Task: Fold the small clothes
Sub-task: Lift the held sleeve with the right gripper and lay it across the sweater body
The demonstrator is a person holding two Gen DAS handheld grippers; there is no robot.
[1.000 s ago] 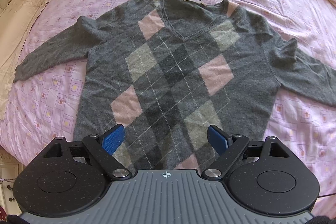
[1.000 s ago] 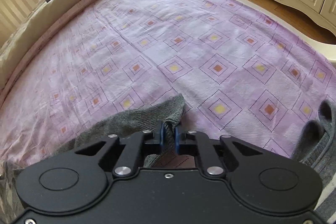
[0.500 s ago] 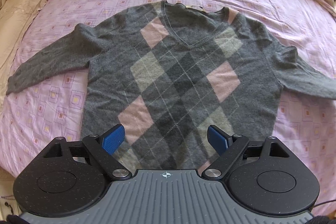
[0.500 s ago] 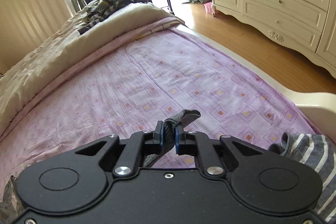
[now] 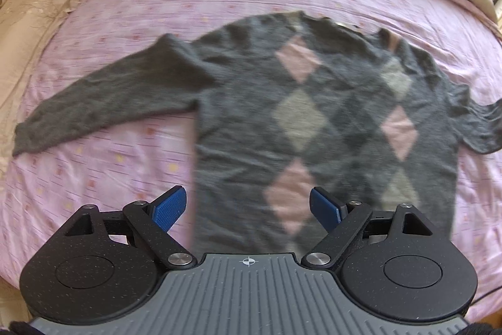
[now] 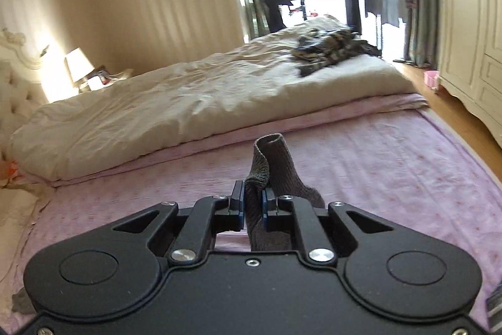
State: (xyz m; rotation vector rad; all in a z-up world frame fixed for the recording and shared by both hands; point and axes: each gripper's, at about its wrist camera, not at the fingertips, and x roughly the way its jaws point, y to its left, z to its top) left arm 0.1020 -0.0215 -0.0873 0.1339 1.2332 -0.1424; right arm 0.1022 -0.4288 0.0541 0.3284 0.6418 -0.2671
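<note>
A grey argyle sweater [image 5: 313, 121] with pink and pale green diamonds lies flat, front up, on the pink patterned bedsheet [image 5: 94, 165]. Its left sleeve [image 5: 103, 102] stretches out to the left. My left gripper [image 5: 248, 208] hovers open above the sweater's lower hem, holding nothing. In the right wrist view my right gripper [image 6: 253, 204] is shut on the cuff of the sweater's other sleeve [image 6: 271, 159], which stands up lifted between the blue pads, well above the sheet.
A cream duvet [image 6: 175, 112] is bunched along the far side of the bed, with dark patterned clothes [image 6: 329, 49] on it. A pillow [image 5: 28, 11] lies at the left. A white wardrobe [image 6: 470, 21] and wooden floor stand to the right; a lamp [image 6: 78, 65] sits far left.
My right gripper has lifted the sleeve cuff off the sheet and tilted upward toward the room. My left gripper has shifted left, so the sweater sits further right in its view.
</note>
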